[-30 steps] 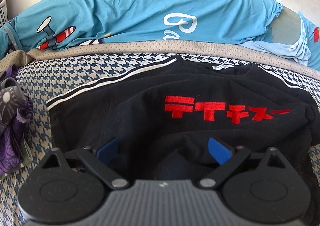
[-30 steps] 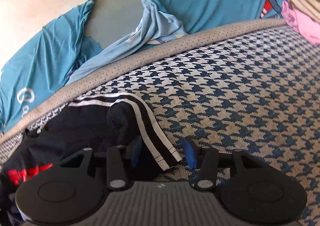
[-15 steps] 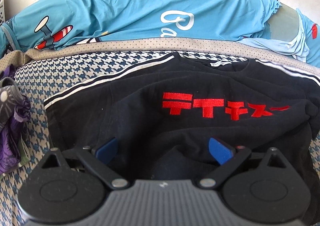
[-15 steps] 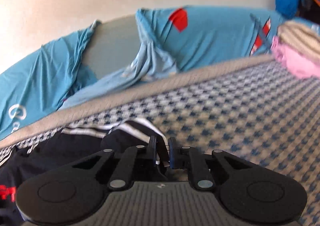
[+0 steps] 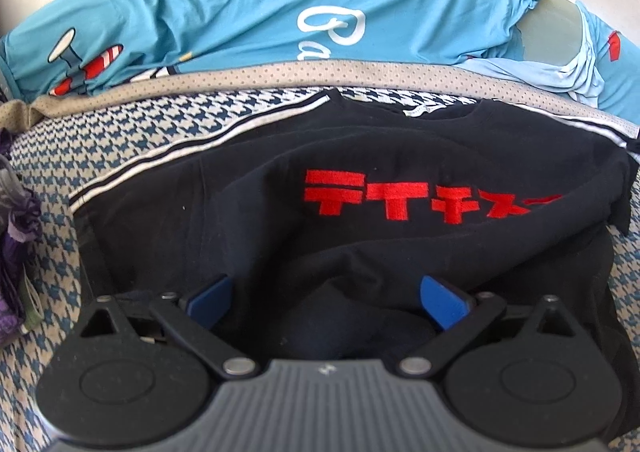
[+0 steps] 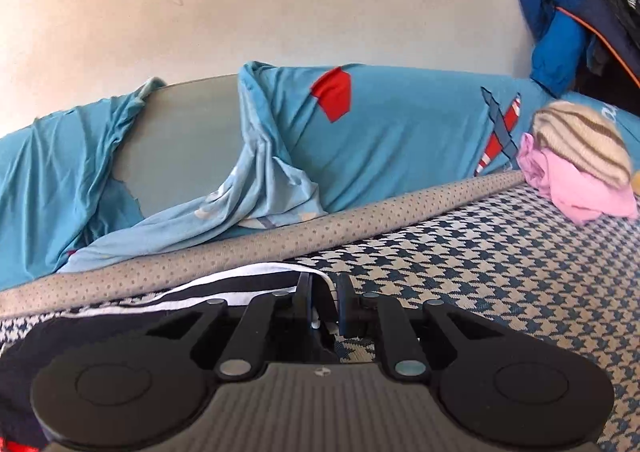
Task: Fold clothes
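Observation:
A black T-shirt (image 5: 248, 220) with red lettering and white-striped sleeves lies on the houndstooth bed cover (image 5: 132, 140). My left gripper (image 5: 326, 298) hovers low over the shirt's lower front, its blue fingers (image 5: 210, 298) spread wide and open, with rumpled black cloth below and between them. In the right wrist view, my right gripper (image 6: 323, 300) is shut on the striped sleeve (image 6: 248, 284) of the shirt, which is pinched between the pads and lifted a little off the cover.
A blue printed sheet (image 5: 240, 8) covers the pillows along the wall behind a tan bolster edge (image 6: 280, 240). Purple and grey clothes (image 5: 16, 252) lie at the left. Pink and striped beige garments (image 6: 576, 168) sit far right, a blue jacket (image 6: 560, 24) hangs above.
My right gripper closed on the striped sleeve end and rose, tilting up toward the wall. The left gripper stayed where it was, still open over the shirt.

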A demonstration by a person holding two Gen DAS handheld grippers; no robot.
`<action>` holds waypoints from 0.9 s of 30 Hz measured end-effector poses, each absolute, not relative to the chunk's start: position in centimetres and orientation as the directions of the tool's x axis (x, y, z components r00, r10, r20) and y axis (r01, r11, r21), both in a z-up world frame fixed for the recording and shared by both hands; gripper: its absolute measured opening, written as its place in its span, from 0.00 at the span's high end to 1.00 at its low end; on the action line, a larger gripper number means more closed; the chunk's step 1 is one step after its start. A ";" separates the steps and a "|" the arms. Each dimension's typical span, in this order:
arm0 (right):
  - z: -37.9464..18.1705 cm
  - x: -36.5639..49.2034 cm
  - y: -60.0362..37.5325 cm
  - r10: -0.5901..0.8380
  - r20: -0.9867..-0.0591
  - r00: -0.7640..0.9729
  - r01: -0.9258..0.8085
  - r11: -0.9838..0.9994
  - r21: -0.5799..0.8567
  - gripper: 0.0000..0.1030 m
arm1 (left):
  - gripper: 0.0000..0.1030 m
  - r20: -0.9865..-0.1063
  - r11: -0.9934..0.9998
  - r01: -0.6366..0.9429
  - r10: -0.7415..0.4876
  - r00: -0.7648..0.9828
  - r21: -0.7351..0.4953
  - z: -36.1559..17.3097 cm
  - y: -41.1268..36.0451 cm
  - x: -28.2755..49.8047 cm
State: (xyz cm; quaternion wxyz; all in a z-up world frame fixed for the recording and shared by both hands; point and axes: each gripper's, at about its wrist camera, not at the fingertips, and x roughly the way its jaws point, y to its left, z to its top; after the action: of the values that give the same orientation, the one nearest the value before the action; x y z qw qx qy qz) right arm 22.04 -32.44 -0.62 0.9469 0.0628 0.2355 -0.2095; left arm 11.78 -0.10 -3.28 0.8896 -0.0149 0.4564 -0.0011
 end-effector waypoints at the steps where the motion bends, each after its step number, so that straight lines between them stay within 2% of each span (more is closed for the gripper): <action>1: -0.6 22.2 -32.7 -0.364 -0.498 0.787 0.435 0.900 0.030 0.88 | 0.02 -0.813 0.999 -0.013 -0.020 0.582 -0.034 -3.2 0.0 11.8; 3: -0.5 22.1 -33.0 -0.352 -0.519 0.779 0.439 0.897 0.050 0.81 | 0.02 -0.810 0.999 -0.012 -0.026 0.585 -0.041 -3.1 0.1 11.7; 5: 0.0 21.5 -33.1 -0.377 -0.497 0.782 0.457 0.889 0.044 0.71 | 0.02 -0.809 0.999 -0.015 -0.031 0.586 -0.049 -2.9 0.2 11.7; 7: 0.6 21.0 -33.2 -0.399 -0.471 0.786 0.472 0.881 0.041 0.67 | 0.02 -0.808 0.998 -0.016 -0.041 0.588 -0.063 -2.6 0.3 11.6; 12: 1.2 19.9 -33.4 -0.294 -0.522 0.800 0.420 0.897 0.139 0.66 | 0.02 -0.803 0.999 -0.008 -0.038 0.594 -0.054 -2.3 0.0 11.4; 18: 0.5 17.7 -31.8 -0.201 -0.579 0.790 0.326 0.938 0.119 0.66 | 0.02 -0.799 0.999 -0.005 -0.025 0.601 -0.036 -2.1 -0.1 11.1; 24: 0.2 15.9 -30.7 -0.132 -0.638 0.759 0.282 0.949 0.139 0.62 | 0.02 -0.804 1.000 -0.009 0.003 0.594 -0.003 -2.7 -0.1 10.8; 27: 0.3 14.7 -30.3 -0.113 -0.648 0.753 0.269 0.952 0.148 0.56 | 0.02 -0.806 1.000 -0.005 0.013 0.592 0.012 -2.9 -0.2 10.8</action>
State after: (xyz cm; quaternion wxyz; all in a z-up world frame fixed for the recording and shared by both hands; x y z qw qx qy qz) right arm 14.67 -30.32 0.31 0.9291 0.1165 0.3357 -0.1028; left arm 10.83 -0.22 -2.91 0.8922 0.0044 0.4516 0.0050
